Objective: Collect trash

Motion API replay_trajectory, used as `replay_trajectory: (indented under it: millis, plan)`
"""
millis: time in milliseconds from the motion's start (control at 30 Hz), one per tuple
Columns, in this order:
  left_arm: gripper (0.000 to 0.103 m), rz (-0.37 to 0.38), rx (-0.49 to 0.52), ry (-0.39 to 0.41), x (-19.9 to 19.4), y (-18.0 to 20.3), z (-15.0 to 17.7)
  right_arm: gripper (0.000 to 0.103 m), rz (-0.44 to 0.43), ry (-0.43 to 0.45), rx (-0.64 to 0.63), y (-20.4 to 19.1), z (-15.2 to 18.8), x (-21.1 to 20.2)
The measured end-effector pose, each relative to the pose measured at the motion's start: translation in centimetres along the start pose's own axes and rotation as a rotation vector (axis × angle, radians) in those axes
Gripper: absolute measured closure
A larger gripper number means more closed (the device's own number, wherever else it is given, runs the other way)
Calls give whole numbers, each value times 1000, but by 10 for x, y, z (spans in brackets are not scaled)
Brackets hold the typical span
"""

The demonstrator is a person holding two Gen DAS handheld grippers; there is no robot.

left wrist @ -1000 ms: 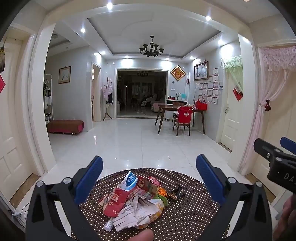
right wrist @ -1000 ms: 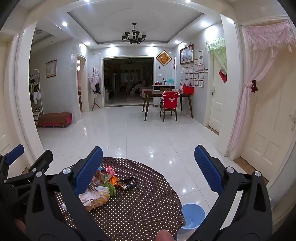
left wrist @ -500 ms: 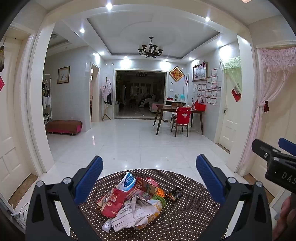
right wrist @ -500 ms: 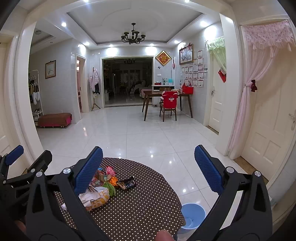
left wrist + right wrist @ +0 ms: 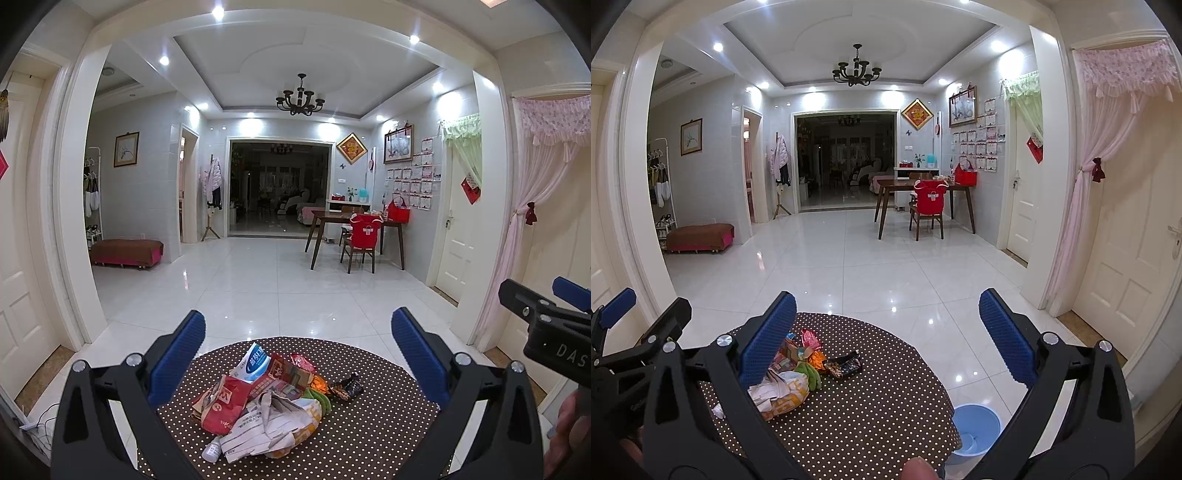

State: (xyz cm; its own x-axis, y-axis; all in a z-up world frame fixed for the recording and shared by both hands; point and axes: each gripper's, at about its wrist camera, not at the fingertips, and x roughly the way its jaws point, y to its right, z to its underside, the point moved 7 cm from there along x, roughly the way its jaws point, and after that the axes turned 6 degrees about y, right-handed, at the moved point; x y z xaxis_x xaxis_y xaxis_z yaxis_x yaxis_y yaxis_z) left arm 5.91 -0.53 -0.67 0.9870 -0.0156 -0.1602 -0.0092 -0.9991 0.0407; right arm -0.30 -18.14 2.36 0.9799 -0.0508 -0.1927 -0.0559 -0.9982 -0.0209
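A heap of trash (image 5: 266, 402) lies on a round table with a brown polka-dot cloth (image 5: 369, 432): red, blue-white and crumpled paper wrappers, a small white bottle (image 5: 211, 451) and a dark wrapper (image 5: 345, 387). My left gripper (image 5: 297, 350) is open and empty, held above and behind the heap. My right gripper (image 5: 886, 332) is open and empty to the right of the heap (image 5: 790, 380), its left finger hiding part of it. Each gripper shows at the other view's edge.
A light blue basin (image 5: 973, 428) stands on the white tiled floor by the table's right edge (image 5: 945, 406). A wooden table with a red-covered chair (image 5: 364, 240) stands far back. Doors and a pink curtain (image 5: 1082, 221) are on the right, a low red bench (image 5: 125, 251) on the left.
The left view has shifted slightly; the heap sits a little higher and more to the left between the fingers. The right gripper has hardly moved. Both stay open.
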Motion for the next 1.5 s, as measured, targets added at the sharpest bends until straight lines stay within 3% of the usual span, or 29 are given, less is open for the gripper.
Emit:
replay_trajectory:
  millis: [767, 1133, 1267, 1500]
  plan:
    - [4, -2, -9, -11, 4, -1, 0, 6, -2, -19, -1, 8, 12, 14]
    - [4, -21, -36, -48, 27, -21, 23, 6, -1, -66, -8, 0, 14, 33]
    - [4, -34, -36, -75, 36, -35, 39, 6, -25, -133, 3, -3, 33, 50]
    - [4, -95, -70, -209, 61, -78, 99, 6, -89, -327, 21, -21, 89, 98]
